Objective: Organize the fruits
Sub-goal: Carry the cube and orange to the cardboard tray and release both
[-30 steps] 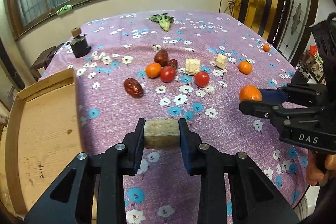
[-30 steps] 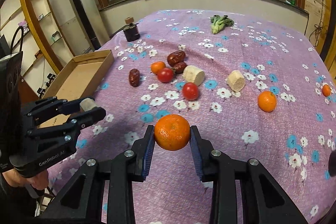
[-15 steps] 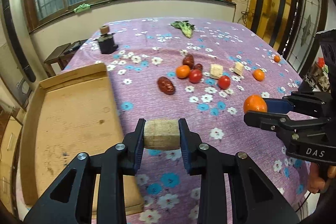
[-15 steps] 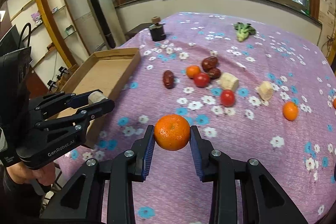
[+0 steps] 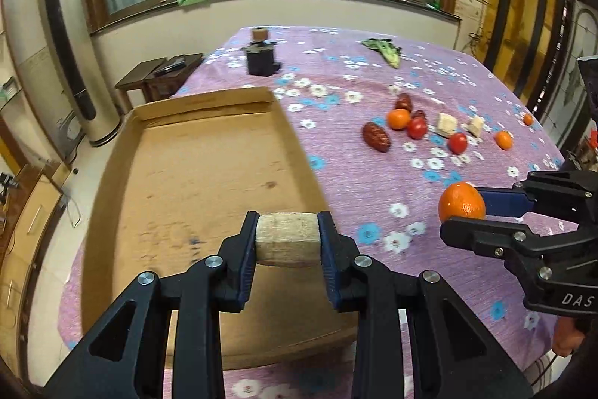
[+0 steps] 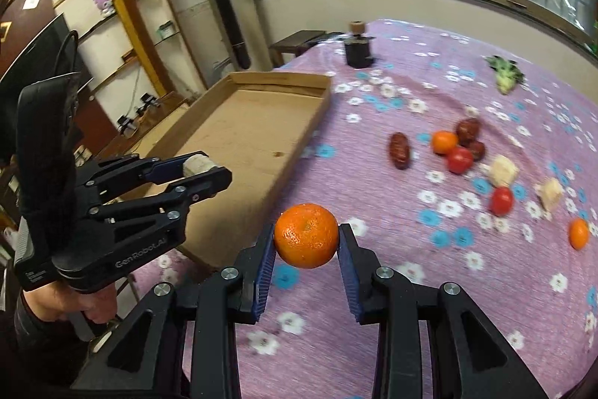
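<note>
The tabletop (image 5: 373,182), covered in a purple flowered cloth, is filling most of both views. Sitting on its left part is a shallow cardboard tray (image 5: 194,174), open side up, reaching from mid-frame down to the lower left in the left wrist view.

The left gripper (image 5: 287,242) is hanging at bottom centre over the tray's near right corner, and its jaws are clamped on a pale cut chunk (image 5: 287,238), which looks like a banana piece, though I can't say for sure. From the other camera that gripper (image 6: 202,171) is showing up at middle left, above the tray's near end.

The right gripper (image 6: 306,245) is sitting at bottom centre of its own view, jaws pinching an orange (image 6: 306,240) held up over the cloth just right of the tray edge. In the left wrist view the same orange (image 5: 461,202) is poking out at the right edge.

The loose stuff is lying in the centre-right: a dark red date (image 5: 375,137), a small orange (image 5: 398,118), two red tomatoes (image 5: 416,128) (image 5: 458,143), two more pale chunks (image 5: 446,124) (image 5: 475,126), and another small orange (image 5: 502,140). A leafy green (image 5: 385,49) is lying near the far edge, and a small black device (image 5: 261,60) is standing at upper centre.
</note>
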{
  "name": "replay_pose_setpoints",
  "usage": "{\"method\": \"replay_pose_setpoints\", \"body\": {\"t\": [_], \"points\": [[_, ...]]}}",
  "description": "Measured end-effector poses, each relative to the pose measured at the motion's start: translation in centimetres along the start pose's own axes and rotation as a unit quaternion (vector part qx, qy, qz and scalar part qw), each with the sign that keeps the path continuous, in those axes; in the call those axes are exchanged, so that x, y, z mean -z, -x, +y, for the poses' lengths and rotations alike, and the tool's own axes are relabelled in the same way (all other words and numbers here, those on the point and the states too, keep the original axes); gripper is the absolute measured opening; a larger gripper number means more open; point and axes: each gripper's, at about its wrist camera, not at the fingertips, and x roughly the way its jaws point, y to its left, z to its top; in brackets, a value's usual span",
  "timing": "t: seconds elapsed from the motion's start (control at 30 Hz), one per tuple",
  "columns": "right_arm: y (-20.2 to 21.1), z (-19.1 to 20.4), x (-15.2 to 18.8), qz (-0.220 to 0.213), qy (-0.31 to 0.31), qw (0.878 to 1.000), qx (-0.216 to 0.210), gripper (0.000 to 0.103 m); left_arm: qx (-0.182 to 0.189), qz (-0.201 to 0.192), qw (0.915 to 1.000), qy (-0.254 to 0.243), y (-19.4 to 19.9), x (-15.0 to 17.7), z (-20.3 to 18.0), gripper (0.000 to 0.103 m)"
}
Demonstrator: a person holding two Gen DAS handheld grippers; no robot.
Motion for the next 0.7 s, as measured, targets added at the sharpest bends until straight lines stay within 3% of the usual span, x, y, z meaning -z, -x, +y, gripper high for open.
{"method": "replay_pose_setpoints", "body": {"t": [0.4, 0.7], "points": [[-3.9, 4.6, -1.9, 0.021, 0.037, 0.998, -0.041, 0.033, -0.032, 0.004, 0.9986, 0.043, 0.2, 1.1, 5.5, 0.028], [-8.9, 8.2, -2.3, 0.067, 0.069, 0.992, -0.079, 0.033, -0.034, 0.026, 0.9971, 0.063, -1.0, 2.1, 8.0, 0.028]]}}
